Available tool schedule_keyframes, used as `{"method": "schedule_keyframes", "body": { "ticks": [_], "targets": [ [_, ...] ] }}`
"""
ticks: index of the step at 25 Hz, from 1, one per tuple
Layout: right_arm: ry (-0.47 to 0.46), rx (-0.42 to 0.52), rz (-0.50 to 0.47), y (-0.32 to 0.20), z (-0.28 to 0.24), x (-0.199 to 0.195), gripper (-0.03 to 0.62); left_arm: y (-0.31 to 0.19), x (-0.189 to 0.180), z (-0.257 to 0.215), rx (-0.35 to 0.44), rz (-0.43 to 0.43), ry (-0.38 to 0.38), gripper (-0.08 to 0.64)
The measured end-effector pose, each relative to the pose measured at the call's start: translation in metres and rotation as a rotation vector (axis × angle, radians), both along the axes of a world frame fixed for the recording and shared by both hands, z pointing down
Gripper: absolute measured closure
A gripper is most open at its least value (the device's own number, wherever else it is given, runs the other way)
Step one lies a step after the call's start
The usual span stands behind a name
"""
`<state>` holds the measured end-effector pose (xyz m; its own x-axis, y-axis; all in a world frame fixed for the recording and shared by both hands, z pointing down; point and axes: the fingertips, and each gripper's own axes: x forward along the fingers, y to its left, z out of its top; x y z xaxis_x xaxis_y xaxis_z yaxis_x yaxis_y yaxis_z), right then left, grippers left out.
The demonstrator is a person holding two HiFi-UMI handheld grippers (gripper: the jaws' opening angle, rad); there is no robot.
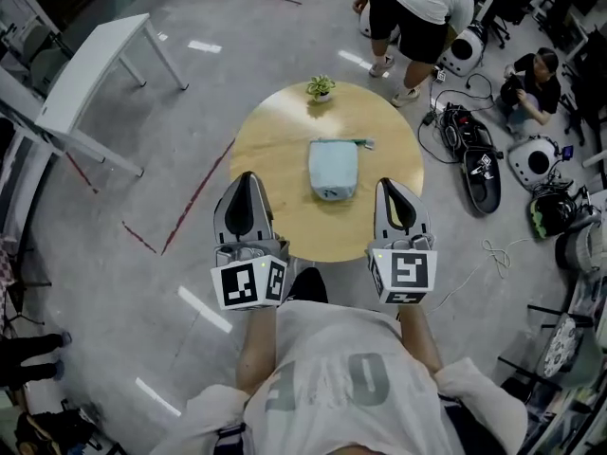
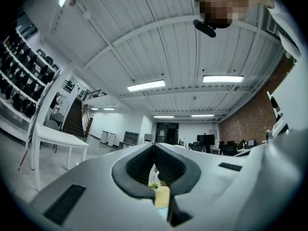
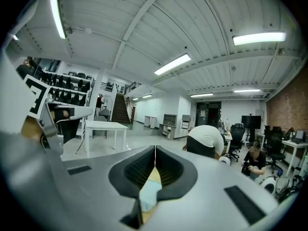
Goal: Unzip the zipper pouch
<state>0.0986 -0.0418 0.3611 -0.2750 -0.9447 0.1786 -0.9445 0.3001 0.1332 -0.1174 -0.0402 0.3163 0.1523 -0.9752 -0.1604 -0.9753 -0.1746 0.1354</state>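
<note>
A pale blue zipper pouch point(image 1: 333, 169) lies in the middle of a round wooden table point(image 1: 275, 140), its zipper pull at its far right corner. My left gripper point(image 1: 248, 177) hovers over the table's near left edge, jaws shut and empty. My right gripper point(image 1: 390, 185) is shut and empty too, over the near right edge, a little right of the pouch. In the right gripper view a sliver of the pouch point(image 3: 148, 196) shows through the gap under the closed jaws. The left gripper view shows its jaws point(image 2: 154, 146) closed, with a strip of table below them.
A small potted plant point(image 1: 321, 87) stands at the table's far edge. A white table point(image 1: 90, 64) is at the far left. Two people point(image 1: 417, 8) are at the back right, with cables and equipment point(image 1: 479, 169) on the floor to the right.
</note>
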Motion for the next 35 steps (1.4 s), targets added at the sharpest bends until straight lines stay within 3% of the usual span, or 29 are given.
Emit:
{"method": "schedule_keyframes", "body": {
  "ticks": [9, 15, 21, 25, 26, 28, 29, 35],
  "targets": [
    [0.015, -0.010, 0.118, -0.089, -0.011, -0.043, 0.563, -0.111, -0.039, -0.014, 0.023, 0.068, -0.059, 0.532],
    [0.035, -0.039, 0.173, -0.111, 0.009, -0.042, 0.563, -0.135, -0.033, 0.006, -0.006, 0.092, -0.051, 0.532],
    [0.063, -0.124, 0.193, -0.124, 0.037, -0.043, 0.563, -0.141, -0.033, 0.018, -0.027, 0.080, -0.047, 0.532],
    [0.074, -0.274, 0.116, -0.147, 0.075, -0.067, 0.559, -0.151, -0.044, 0.025, -0.035, 0.057, -0.042, 0.532],
    [0.068, -0.332, 0.077, -0.155, 0.091, -0.078, 0.531, -0.152, -0.048, 0.027, -0.036, 0.048, -0.042, 0.531],
    [0.070, -0.462, 0.014, -0.170, 0.126, -0.098, 0.375, -0.151, -0.057, 0.031, -0.041, 0.021, -0.037, 0.531],
    [0.078, -0.522, 0.004, -0.177, 0.145, -0.106, 0.374, -0.149, -0.063, 0.034, -0.049, 0.003, -0.031, 0.531],
    [0.148, -0.732, 0.151, -0.207, 0.235, -0.118, 0.392, -0.134, -0.104, 0.061, -0.119, -0.095, 0.022, 0.531]
  ]
}}
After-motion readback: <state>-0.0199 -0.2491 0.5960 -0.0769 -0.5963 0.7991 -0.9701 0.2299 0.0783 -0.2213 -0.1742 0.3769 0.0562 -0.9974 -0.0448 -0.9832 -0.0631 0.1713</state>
